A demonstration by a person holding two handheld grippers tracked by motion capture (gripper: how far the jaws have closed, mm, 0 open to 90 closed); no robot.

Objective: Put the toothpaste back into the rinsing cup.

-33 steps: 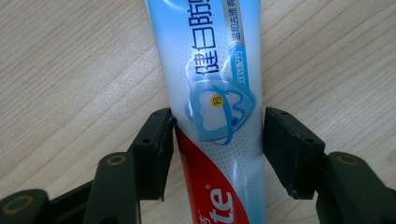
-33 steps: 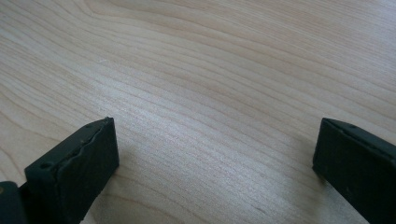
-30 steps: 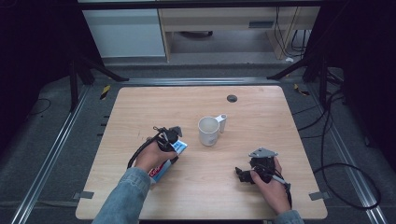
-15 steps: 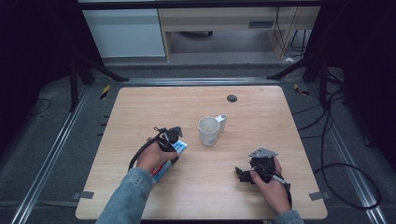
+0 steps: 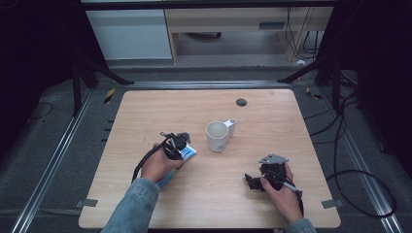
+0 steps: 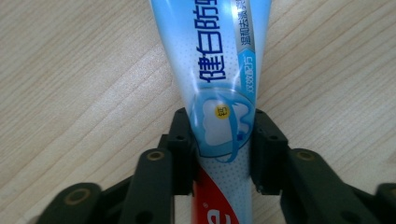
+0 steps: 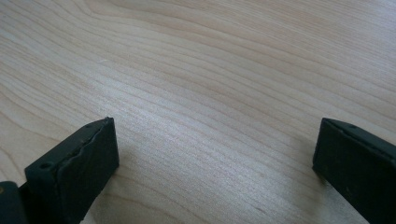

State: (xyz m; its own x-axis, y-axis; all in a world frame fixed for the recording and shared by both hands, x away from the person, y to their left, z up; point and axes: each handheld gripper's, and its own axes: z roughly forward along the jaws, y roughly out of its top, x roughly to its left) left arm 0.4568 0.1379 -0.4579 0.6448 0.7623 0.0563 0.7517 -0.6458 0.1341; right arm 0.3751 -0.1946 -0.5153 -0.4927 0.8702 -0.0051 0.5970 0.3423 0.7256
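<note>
Left gripper (image 5: 182, 143): its jaws have just been closing and now clamp a toothpaste tube (image 6: 219, 93) from both sides, pads pressed on the tube's narrow waist. The tube lies flat on the table (image 5: 145, 111), left of centre, pointing toward 2 o'clock from the left hand (image 5: 158, 165).

Right gripper (image 5: 255, 180): jaws stand wide apart over bare wood, nothing between them, near the table's front edge at about 5 o'clock from the white mug (image 5: 216, 136).

Open room — the mug stands at mid-table, at 2 o'clock from the tube's tip and near it, not touching. A small white piece (image 5: 231, 127) stands just beside the mug at its 2 o'clock. A dark round hole (image 5: 241, 102) sits near the far edge. The left and far parts of the table are bare wood.

Labels — the tube is light blue and white with a red band toward the hand; large blue Chinese characters run along it, above a tooth drawing with a yellow dot. The small print is unreadable.
</note>
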